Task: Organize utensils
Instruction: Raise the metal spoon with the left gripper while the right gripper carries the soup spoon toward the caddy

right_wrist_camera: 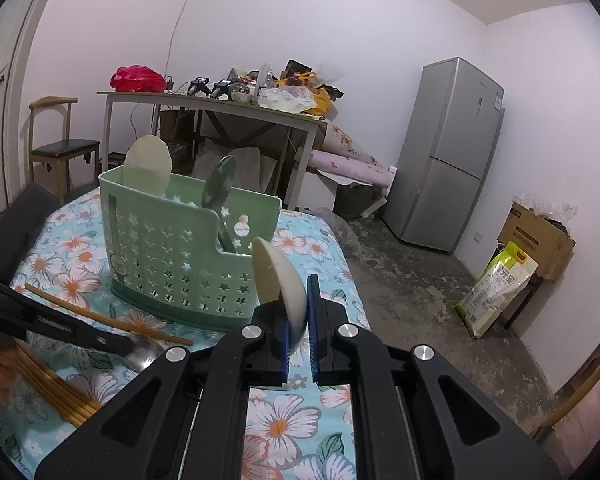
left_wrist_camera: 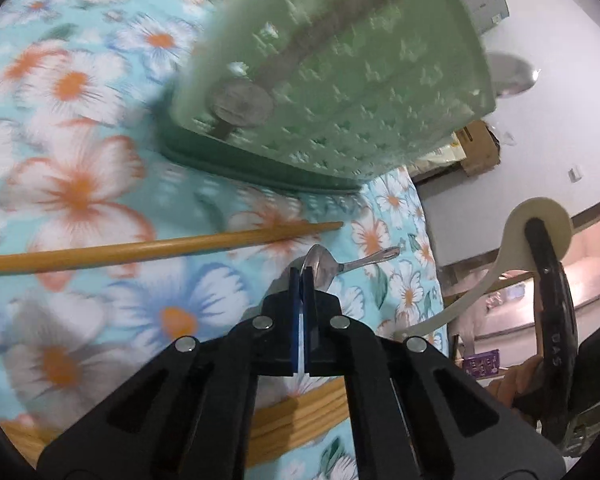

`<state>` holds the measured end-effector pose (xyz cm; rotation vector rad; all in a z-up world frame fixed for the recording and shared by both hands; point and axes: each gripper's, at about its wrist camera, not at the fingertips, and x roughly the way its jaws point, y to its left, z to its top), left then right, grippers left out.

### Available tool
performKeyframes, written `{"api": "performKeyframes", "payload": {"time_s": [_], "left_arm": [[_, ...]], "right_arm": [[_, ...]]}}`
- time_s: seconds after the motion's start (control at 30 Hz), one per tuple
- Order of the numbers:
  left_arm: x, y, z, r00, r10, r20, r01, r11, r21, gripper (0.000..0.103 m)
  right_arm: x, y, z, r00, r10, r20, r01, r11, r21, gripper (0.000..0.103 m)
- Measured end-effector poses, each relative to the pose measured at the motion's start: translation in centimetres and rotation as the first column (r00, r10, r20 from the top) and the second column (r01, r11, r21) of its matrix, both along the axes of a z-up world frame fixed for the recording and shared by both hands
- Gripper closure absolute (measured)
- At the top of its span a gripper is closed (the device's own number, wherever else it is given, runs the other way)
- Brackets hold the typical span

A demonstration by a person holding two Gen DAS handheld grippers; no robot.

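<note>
Here the left hand-held gripper (left_wrist_camera: 303, 276) is pinched on the bowl of a metal spoon (left_wrist_camera: 324, 266) lying on the floral worktop (left_wrist_camera: 80, 184) beside a chopstick (left_wrist_camera: 160, 246), while the right hand-held gripper (right_wrist_camera: 298, 312) clamps a cream spoon (right_wrist_camera: 278, 280) near the green utensil holder (right_wrist_camera: 188, 252).

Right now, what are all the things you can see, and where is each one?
Utensil holder: one, green, upright on the floral cloth.
Metal spoon: one, silver, on the cloth, bowl pinched by the left gripper.
White spoons: two, cream; one in the right gripper, one standing in the holder.
Metal ladle: one, silver, in the holder.
Chopsticks: several, wooden; a bundle at the cloth's near edge, others loose before the holder.
Fridge: one, grey, by the wall.
Left gripper: black, shut.
Right gripper: black, shut.
</note>
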<state>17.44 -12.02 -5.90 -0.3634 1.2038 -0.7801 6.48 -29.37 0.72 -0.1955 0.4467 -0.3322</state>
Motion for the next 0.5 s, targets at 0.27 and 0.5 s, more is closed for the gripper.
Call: {"api": "performKeyframes", "payload": {"time_s": [0.27, 0.5], "left_arm": [[-1.4, 5.4, 4.9, 0.984, 0.078, 0.161, -0.082, 0.996, 0.019, 0.103], [-3.6, 8.1, 9.2, 0.940, 0.087, 0.329, -0.097, 0.995, 0.016, 0.102]], "right_arm": [[0.1, 0.4, 0.1, 1.000, 0.017, 0.002, -0.017, 1.000, -0.002, 0.095], [0.1, 0.9, 0.2, 1.000, 0.023, 0.005, -0.023, 1.000, -0.010, 0.095]]}}
